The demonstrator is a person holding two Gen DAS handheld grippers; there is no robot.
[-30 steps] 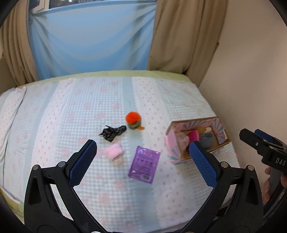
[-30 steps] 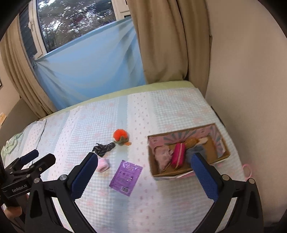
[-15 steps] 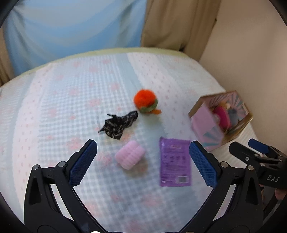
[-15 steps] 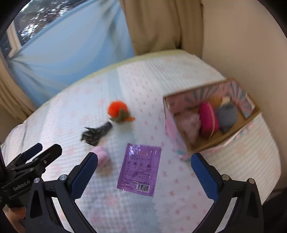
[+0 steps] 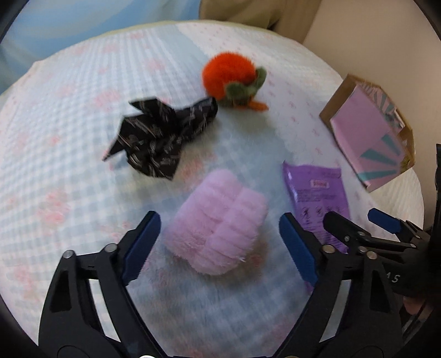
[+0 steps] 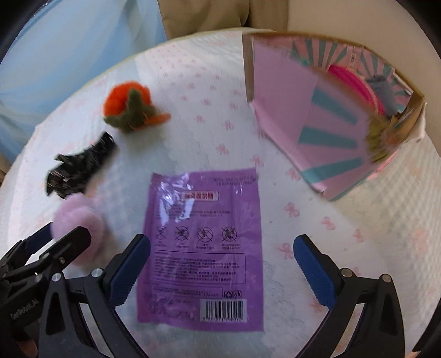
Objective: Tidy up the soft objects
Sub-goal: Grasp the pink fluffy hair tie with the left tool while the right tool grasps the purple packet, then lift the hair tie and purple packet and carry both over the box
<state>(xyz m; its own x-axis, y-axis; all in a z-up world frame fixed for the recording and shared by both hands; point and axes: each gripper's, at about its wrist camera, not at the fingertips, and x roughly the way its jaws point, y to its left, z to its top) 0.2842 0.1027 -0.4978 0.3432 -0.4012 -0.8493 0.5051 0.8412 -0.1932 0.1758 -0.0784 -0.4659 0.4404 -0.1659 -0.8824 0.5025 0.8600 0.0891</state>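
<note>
A home bedroom is shown: a bed [image 5: 69, 115] covered in a pale checked spread with pink bows, backed by beige curtains [image 6: 209, 16], a blue drape [image 6: 69, 49] and a plain wall [image 5: 372, 35].

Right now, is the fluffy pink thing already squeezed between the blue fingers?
No, the left gripper is open, its blue fingers standing apart on either side of the fluffy pink thing without touching it.

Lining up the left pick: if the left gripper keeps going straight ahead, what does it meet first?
Most likely the fluffy pink plush roll, lying centred between the open left gripper fingers; depth is unclear.
</note>
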